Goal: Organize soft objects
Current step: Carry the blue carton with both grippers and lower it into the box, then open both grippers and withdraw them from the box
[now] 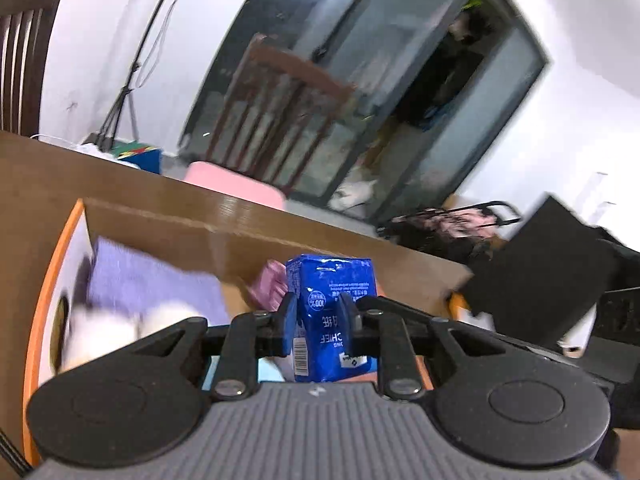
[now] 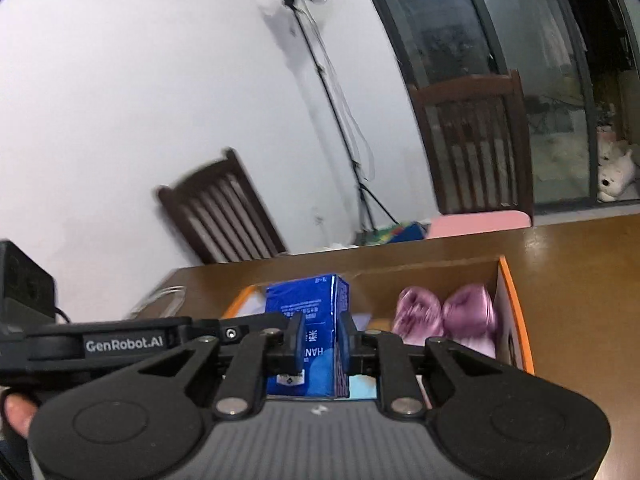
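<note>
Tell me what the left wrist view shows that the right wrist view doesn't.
Left only: a purple towel and something white and fluffy in the box, blurred. Right only: two pink satin bundles against the orange-edged wall. Both: the cardboard box and the blue tissue pack, with the left hand-held gripper and right hand-held gripper each shut on it.

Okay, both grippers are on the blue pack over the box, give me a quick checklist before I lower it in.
1. Left gripper shut on the blue pack: ok.
2. Right gripper shut on the same pack: ok.
3. Pack above the cardboard box: ok.
4. Free floor space below the pack: cannot tell, grippers hide it.
5. Pink slippers off to the side: ok.
6. Purple towel clear of the pack: ok.
</note>
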Motion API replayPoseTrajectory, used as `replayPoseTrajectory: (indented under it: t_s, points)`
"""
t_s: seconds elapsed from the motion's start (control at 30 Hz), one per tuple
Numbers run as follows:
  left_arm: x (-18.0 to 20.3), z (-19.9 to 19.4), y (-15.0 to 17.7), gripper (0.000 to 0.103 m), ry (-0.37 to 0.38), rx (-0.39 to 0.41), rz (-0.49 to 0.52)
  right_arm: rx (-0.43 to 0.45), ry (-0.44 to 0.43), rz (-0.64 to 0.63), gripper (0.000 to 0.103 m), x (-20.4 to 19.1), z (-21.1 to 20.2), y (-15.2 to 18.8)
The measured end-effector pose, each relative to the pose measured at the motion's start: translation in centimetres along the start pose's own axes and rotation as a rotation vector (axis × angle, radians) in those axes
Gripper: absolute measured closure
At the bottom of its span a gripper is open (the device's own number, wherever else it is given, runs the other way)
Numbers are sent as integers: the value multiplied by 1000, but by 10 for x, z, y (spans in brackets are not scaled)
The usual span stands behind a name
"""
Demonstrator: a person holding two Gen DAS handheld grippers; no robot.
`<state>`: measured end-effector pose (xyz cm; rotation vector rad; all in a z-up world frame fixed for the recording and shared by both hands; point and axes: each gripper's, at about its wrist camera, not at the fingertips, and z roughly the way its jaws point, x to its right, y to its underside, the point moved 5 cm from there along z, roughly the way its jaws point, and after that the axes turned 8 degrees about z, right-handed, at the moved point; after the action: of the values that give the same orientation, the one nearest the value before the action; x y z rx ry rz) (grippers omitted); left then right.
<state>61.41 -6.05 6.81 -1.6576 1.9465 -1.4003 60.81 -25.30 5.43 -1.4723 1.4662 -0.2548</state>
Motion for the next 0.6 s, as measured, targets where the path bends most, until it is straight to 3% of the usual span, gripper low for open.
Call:
replayPoseTrajectory:
  t_s: [0.13,0.27,0.33,0.5,0.6]
  points:
    - [-36,64,-6,84,-84,-118,-61,-111,72,38,89,24,77,-14]
    - [-47,103,6,86,-167,-266,-4,-207,161,79,92,49,127,-7]
    - [-45,106,6,87,-190,-257,43,-253,173,87,97,54,141,1]
    - [-42,112,1,86,-200,-240,72,-243,189,76,97,52,141,4]
    - [-45,101,0,73,-191,-246,33,-222,184,58,94,45,128,4]
